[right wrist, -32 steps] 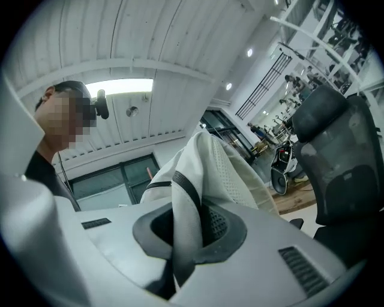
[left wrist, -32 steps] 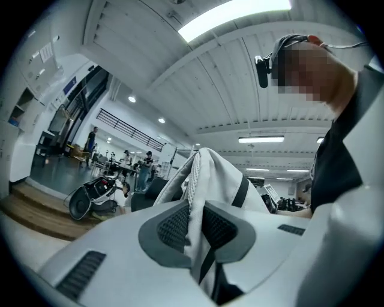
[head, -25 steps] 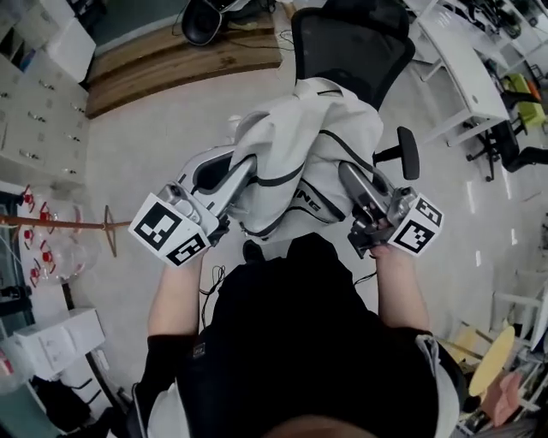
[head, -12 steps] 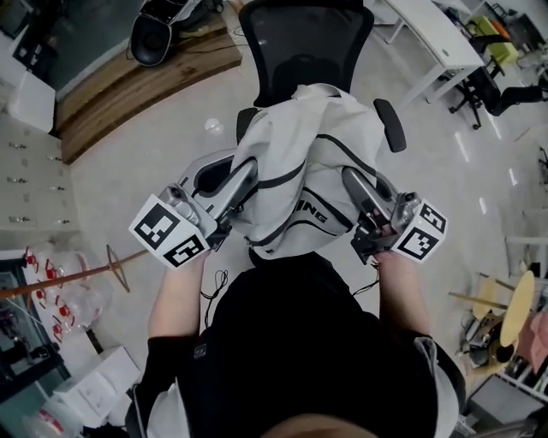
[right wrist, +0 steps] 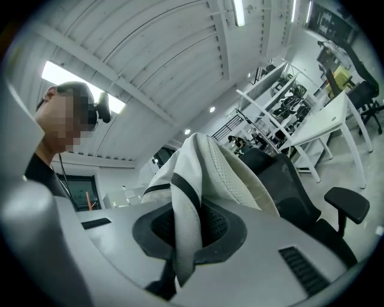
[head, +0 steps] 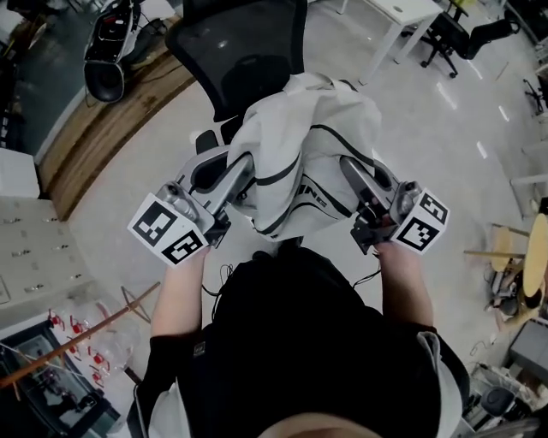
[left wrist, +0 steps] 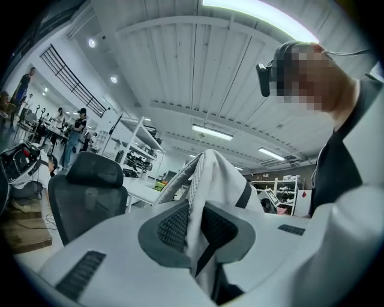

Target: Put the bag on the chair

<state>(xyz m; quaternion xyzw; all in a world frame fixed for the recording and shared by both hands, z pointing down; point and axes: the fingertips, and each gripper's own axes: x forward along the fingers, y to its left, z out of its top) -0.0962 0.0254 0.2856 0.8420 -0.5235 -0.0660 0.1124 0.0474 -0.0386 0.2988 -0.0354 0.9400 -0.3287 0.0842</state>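
Note:
A white bag [head: 308, 145] with black trim hangs bunched between my two grippers, just in front of a black mesh office chair [head: 244, 51]. My left gripper [head: 244, 168] is shut on the bag's left edge; in the left gripper view the white fabric [left wrist: 207, 198] is pinched between the dark pads. On the bag's right edge my right gripper [head: 349, 167] is shut too, with a fold of fabric [right wrist: 186, 228] clamped between its pads. The chair's seat is hidden under the bag. The chair back [right wrist: 288, 186] shows behind the fabric in the right gripper view.
White desks [head: 402, 17] and more black chairs [head: 467, 34] stand at the back right. A wooden platform [head: 103, 137] with a dark helmet-like object [head: 107, 64] lies at the left. Cabinets [head: 34, 248] and a wooden rack [head: 77, 342] stand at the lower left.
The chair has shifted left and nearer in the head view as I turned. The bag now hangs directly in front of the chair back. Both grippers keep their hold.

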